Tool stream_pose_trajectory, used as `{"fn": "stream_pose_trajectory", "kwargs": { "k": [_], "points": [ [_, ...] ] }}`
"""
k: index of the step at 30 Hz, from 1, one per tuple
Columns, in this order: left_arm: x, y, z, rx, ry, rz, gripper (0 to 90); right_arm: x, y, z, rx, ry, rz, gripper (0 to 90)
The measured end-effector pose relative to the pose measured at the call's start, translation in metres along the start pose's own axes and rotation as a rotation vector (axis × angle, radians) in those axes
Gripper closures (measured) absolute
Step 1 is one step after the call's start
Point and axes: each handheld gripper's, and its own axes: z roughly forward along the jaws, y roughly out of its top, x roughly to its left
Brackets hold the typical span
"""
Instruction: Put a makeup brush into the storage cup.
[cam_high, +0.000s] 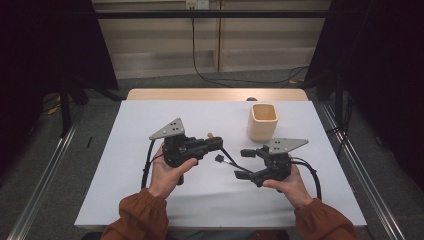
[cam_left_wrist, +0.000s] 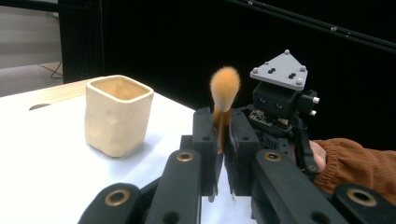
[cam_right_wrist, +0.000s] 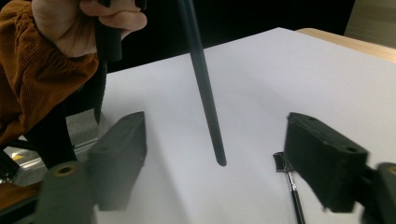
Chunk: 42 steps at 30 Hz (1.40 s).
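Note:
My left gripper (cam_high: 216, 143) (cam_left_wrist: 222, 122) is shut on a brush (cam_left_wrist: 224, 88) with an orange bristle tuft that stands up past its fingertips. The brush's black handle (cam_right_wrist: 205, 88) slants down between the jaws of my right gripper (cam_high: 245, 163) (cam_right_wrist: 217, 137), which stand wide open and do not touch it. A smaller thin brush (cam_right_wrist: 290, 179) (cam_high: 219, 158) with a black head lies on the white table beside the right gripper's jaw. Both grippers are held close together above the table's middle.
A cream square cup (cam_high: 262, 121) (cam_left_wrist: 117, 114) stands upright at the back right of the white table (cam_high: 150, 190). Bare wood shows along the table's far edge (cam_high: 215, 94). Metal rails run along the floor on both sides.

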Motion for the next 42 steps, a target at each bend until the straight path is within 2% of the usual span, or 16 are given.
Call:
{"fn": "stream_pose_trajectory", "kwargs": {
  "k": [3,6,9,15,18,26,33,36,38,42],
  "points": [
    [0.0,-0.001,0.0,0.009,-0.001,0.001,84.4,0.0,0.001,0.0,-0.012,-0.016,0.006,8.7],
    [0.0,-0.001,-0.001,0.014,0.0,0.0,84.4,0.0,0.001,-0.002,-0.015,-0.011,-0.002,3.1],
    [0.0,0.0,-0.003,0.014,0.001,-0.003,84.4,0.001,0.001,-0.004,-0.024,-0.02,-0.008,3.3],
    [0.002,0.003,-0.013,0.023,0.011,0.002,84.4,-0.001,0.0,-0.006,-0.027,-0.024,0.015,3.4],
    [0.004,0.004,-0.02,0.043,0.04,0.003,84.4,-0.001,0.0,-0.008,-0.043,-0.035,0.008,3.0],
    [0.005,0.01,-0.032,0.073,0.05,0.018,84.4,0.001,-0.003,-0.007,-0.057,-0.05,0.009,2.9],
    [0.007,0.013,-0.028,0.114,0.053,0.021,84.4,0.001,-0.003,-0.009,-0.059,-0.06,0.009,2.9],
    [0.008,0.015,-0.023,0.158,0.043,0.014,84.4,0.002,-0.003,-0.009,-0.054,-0.053,0.008,3.0],
    [0.008,0.017,-0.018,0.204,0.035,0.01,84.4,0.002,-0.002,-0.008,-0.05,-0.051,0.003,3.8],
    [0.005,0.019,-0.009,0.265,0.0,0.018,84.4,0.003,-0.001,-0.008,-0.046,-0.047,-0.001,5.3]
  ]
}}
